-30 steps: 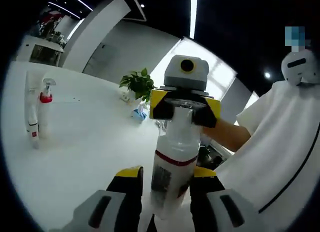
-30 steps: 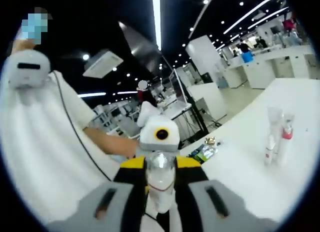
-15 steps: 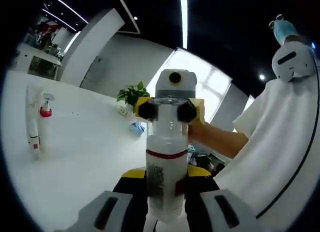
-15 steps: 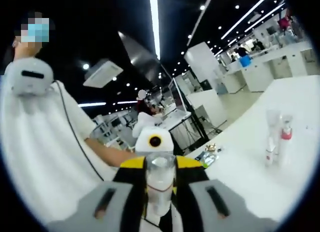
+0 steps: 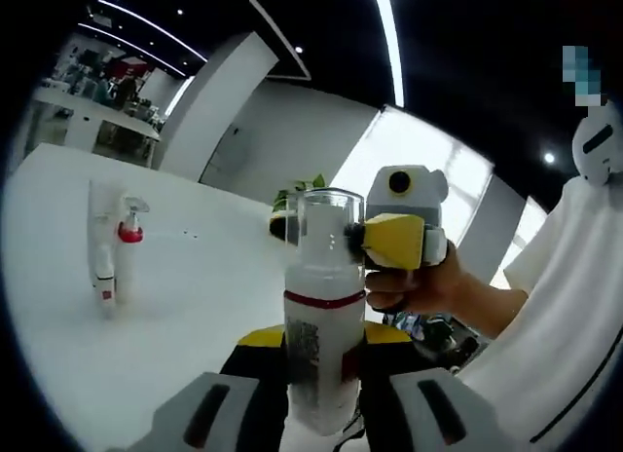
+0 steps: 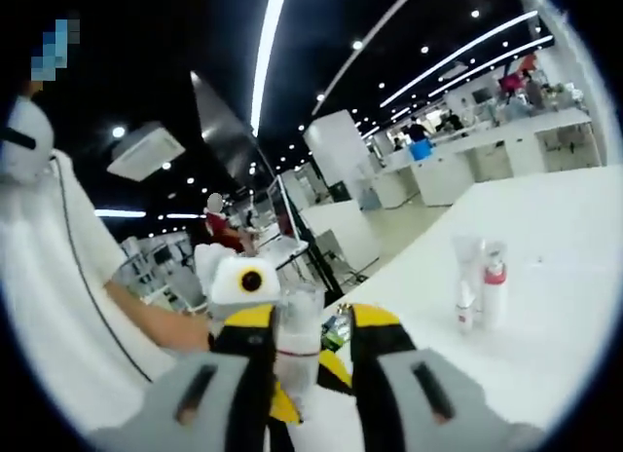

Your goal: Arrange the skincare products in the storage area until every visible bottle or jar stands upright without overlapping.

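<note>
A clear bottle [image 5: 321, 320] with a red band and a see-through cap stands upright between the jaws of my left gripper [image 5: 321, 343], which is shut on its lower body. My right gripper [image 5: 394, 240], held by a person's hand, sits just right of the cap at the same height, one yellow jaw beside it. In the right gripper view the same bottle [image 6: 295, 340] shows between the spread jaws of my right gripper [image 6: 311, 323], close to the left jaw with a gap on the right. A white tube [image 5: 101, 245] and a pump bottle [image 5: 128, 259] with a red collar stand upright together on the white table.
The tube [image 6: 464, 280] and pump bottle [image 6: 494, 280] stand on the white table [image 6: 545, 306], away from both grippers. A potted plant [image 5: 300, 193] stands at the far table edge. A person in a white shirt [image 5: 574, 306] stands close on the right.
My right gripper has let go of the bottle's cap and shifted to the cap's right side, its jaws now wider. The left gripper still holds the bottle; both views have swung.
</note>
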